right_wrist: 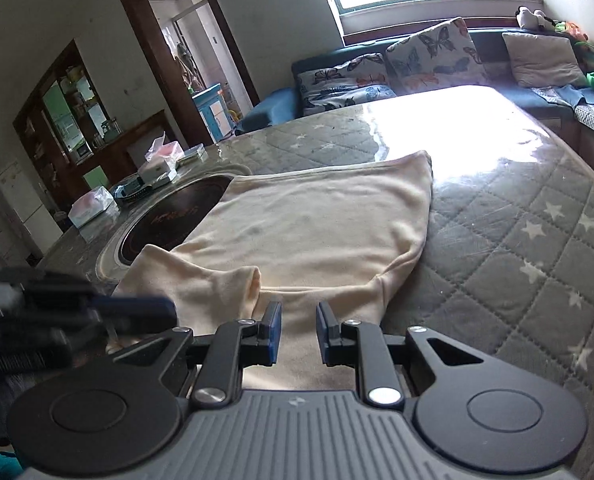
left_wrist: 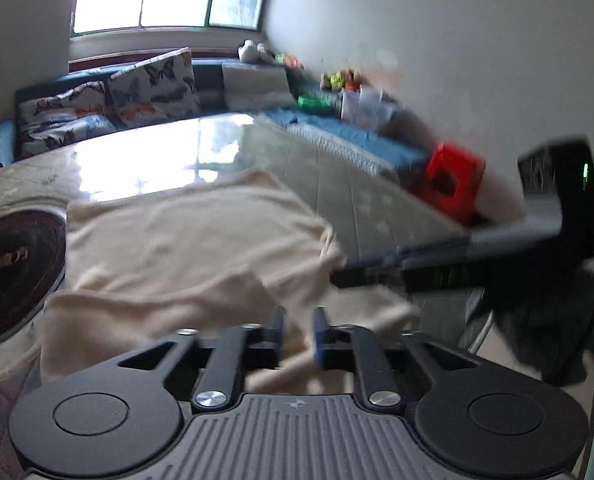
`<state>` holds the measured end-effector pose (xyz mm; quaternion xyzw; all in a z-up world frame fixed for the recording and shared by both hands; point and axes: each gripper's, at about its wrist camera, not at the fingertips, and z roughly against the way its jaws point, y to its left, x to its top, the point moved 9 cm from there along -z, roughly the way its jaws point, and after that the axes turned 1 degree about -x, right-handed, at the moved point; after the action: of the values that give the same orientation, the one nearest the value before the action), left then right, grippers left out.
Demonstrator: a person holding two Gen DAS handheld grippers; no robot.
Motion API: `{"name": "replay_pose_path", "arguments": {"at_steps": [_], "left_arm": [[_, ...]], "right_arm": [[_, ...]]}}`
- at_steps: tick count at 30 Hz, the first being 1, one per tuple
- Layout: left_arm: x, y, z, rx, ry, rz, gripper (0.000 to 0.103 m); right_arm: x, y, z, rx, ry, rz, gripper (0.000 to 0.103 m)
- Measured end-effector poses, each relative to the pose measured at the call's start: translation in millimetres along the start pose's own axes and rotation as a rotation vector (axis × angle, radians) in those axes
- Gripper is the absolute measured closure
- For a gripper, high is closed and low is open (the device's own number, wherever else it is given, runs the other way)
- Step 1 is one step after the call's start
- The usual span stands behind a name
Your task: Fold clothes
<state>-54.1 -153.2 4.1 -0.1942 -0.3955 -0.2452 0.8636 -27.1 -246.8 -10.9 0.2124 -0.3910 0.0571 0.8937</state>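
Note:
A cream garment (right_wrist: pixel 297 224) lies spread on the quilted table cover (right_wrist: pixel 517 240), its near edge folded over into a loose flap (right_wrist: pixel 233 288). It also shows in the left wrist view (left_wrist: pixel 185 240), blurred. My left gripper (left_wrist: pixel 300 336) is open just above the garment's near edge, nothing between its fingers. My right gripper (right_wrist: pixel 299 332) is open over the garment's near hem, empty. The left gripper shows in the right wrist view (right_wrist: pixel 137 308) at the left, low over the garment's near left corner. The right gripper shows in the left wrist view (left_wrist: pixel 377 272), at the garment's right edge.
A round dark hotplate (right_wrist: pixel 169 216) is set in the table at the left, partly under the garment. Boxes and packets (right_wrist: pixel 157 168) sit at the table's far left. A sofa with butterfly cushions (right_wrist: pixel 417 60) stands behind. A red stool (left_wrist: pixel 453 180) stands by the wall.

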Motion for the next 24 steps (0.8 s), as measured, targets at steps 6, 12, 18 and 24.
{"name": "replay_pose_path", "arguments": {"at_steps": [6,12,18,24], "left_arm": [[-20,40,25,0.144,-0.024,-0.018,0.049],[-47,89,49,0.292,-0.011,0.070,0.039],[-66,105,56,0.340,0.005,0.080,0.037],[-73,106,46,0.352,0.002,0.061,0.038]], "right_arm": [[-4,19,-19,0.051,0.049,0.021,0.084],[-8,42,-43,0.075,0.100,0.065,0.077],[-7,53,-53,0.048,0.121,0.109,0.086],[13,67,-38,0.017,0.072,0.180,0.099]]}}
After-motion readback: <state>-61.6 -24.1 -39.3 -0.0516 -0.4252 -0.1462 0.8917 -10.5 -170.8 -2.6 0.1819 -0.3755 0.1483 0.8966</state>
